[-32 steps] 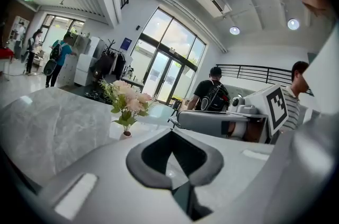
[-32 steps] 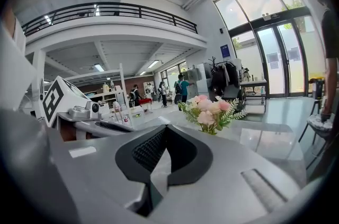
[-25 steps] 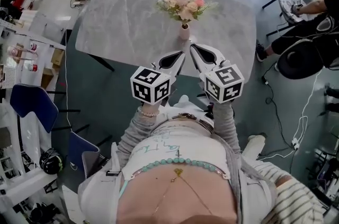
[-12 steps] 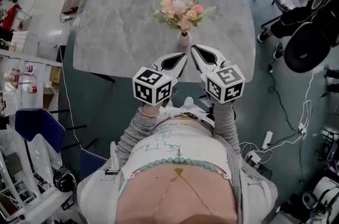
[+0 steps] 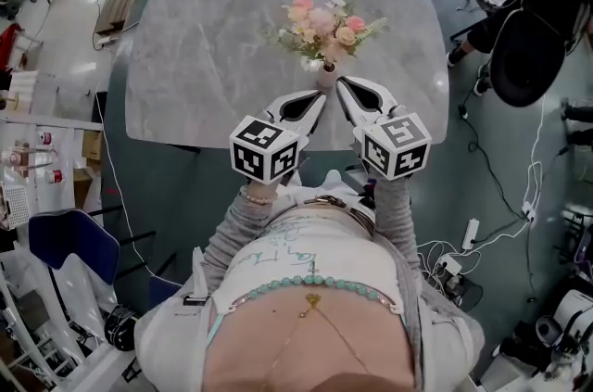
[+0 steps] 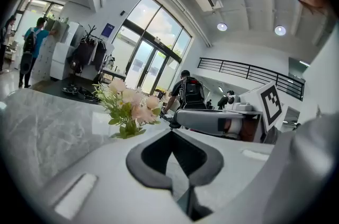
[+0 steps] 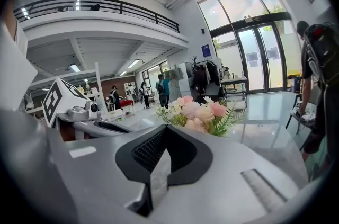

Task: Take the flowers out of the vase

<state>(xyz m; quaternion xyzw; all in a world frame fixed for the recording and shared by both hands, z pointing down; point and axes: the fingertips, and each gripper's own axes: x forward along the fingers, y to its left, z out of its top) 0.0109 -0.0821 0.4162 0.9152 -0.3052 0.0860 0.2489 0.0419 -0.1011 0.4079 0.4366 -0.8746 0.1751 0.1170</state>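
**Dead ahead of both tools: bouquet upright, nothing gripped yet**

Between the two converging tips, just beyond them, stands the small pale narrow-necked vase (image 5: 326, 71) on the grey marble-patterned table with rounded corners (image 5: 204, 56). The bunch of pink, peach and cream flowers with green sprigs (image 5: 326, 21) rises out of it and spreads further from the person. The left gripper (image 5: 321, 95) and right gripper (image 5: 339, 82) angle inward toward each other from the near table edge. So the flowers (image 6: 130, 108) sit left of the jaw line in the left gripper view, and the flowers (image 7: 198, 113) sit a little right of it in the right gripper view.

Each tool has its jaws pressed together with nothing between them: the left gripper (image 6: 170, 135) and the right gripper (image 7: 165, 130) both show only the hollow of their own pads. Neither touches vase or stems. The vase body is hidden behind the jaws in both gripper views.

The stems' long axis runs straight up, so I judge the pull must go upward, with a grasp low on the stems just above the vase neck. The right tip looks slightly nearer the vase. Whichever tool takes the stems has to open first. The other could steady the vase, which may otherwise lift or tip with the bunch.
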